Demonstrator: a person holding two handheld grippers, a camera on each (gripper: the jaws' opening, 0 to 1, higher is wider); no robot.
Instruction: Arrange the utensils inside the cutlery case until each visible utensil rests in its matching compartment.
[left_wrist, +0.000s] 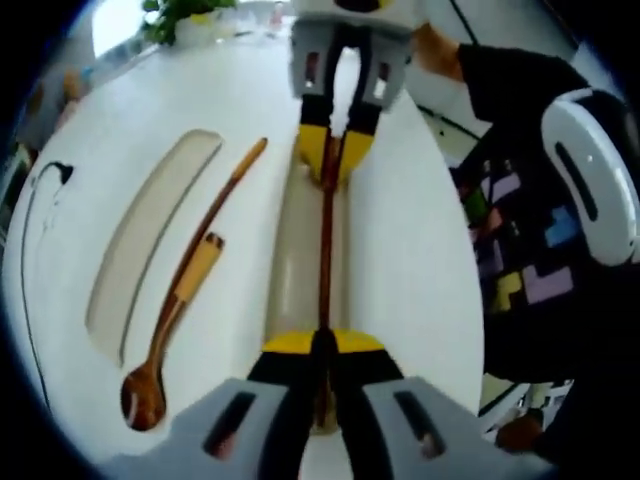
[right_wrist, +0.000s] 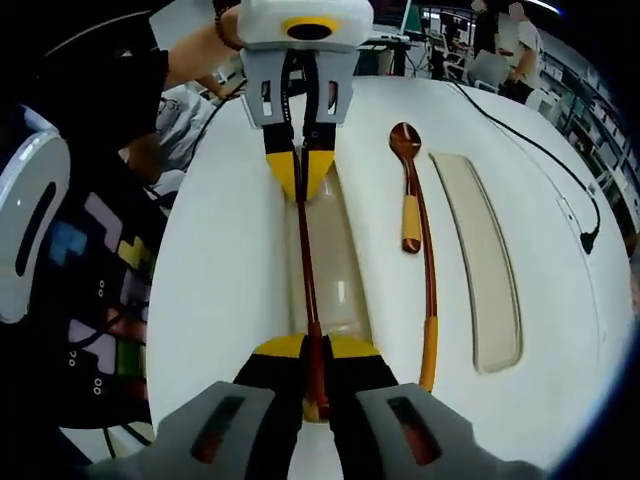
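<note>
- While both tongs pinch the same dark wooden chopstick (left_wrist: 325, 250) at opposite ends, the left tongs (left_wrist: 322, 350) sit at the bottom centre of the left gripper view, clamped together on its near end.
- In the right gripper view the right tongs (right_wrist: 315, 352) grip the other end, low in the frame; the same tongs appear at the top centre of the left gripper view.
- The chopstick runs straight up the middle of both frames, directly above a long beige case tray (left_wrist: 296, 270) on the white table (left_wrist: 420, 260); whether it touches the tray floor I cannot tell.
- Likely risk: if one pair of tongs lets go before the other, the thin stick could pivot and land across the tray rim; uneven lowering would cause the same.
- It is slim, reddish-brown and glossy, so probably slippery.
- Left of centre lie a wooden spoon (left_wrist: 165, 340) with a yellow sleeve and a second chopstick (left_wrist: 225, 205), just beside it.
- Further left rests another beige piece, perhaps the lid (left_wrist: 150, 240).
</note>
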